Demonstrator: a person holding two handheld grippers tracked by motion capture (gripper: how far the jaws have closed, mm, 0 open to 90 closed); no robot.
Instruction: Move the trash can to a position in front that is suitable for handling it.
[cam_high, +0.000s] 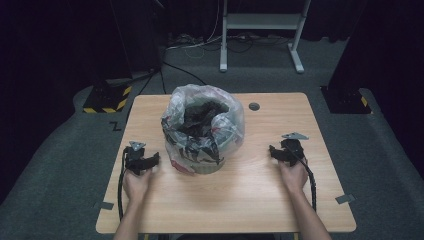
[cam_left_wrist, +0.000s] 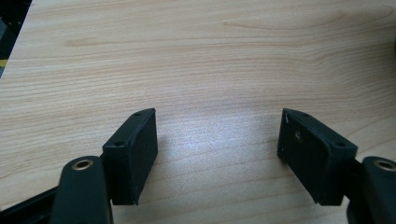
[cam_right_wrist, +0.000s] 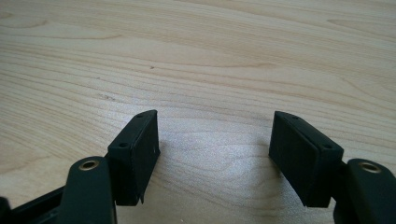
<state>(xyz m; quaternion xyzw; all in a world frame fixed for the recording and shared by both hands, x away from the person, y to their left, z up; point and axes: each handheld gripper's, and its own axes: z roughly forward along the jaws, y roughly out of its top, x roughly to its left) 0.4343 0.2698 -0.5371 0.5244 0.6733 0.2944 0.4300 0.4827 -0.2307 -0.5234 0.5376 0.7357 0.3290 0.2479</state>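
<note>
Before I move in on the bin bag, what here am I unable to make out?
- Contents of the bin bag: high view, dark and crumpled, masked by the cloudy plastic.
- The container under it: high view, wrapped by the bag; its shape is unclear.
- Left tongs and right tongs: small and dark in the high view.
- The person's arms: cut off by the bottom edge of the high view.

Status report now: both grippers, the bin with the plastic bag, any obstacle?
Left gripper open, empty, beside bin. Right gripper open, empty, farther off. Bagged bin upright mid-table, untouched. Nothing between grippers and bin.
</note>
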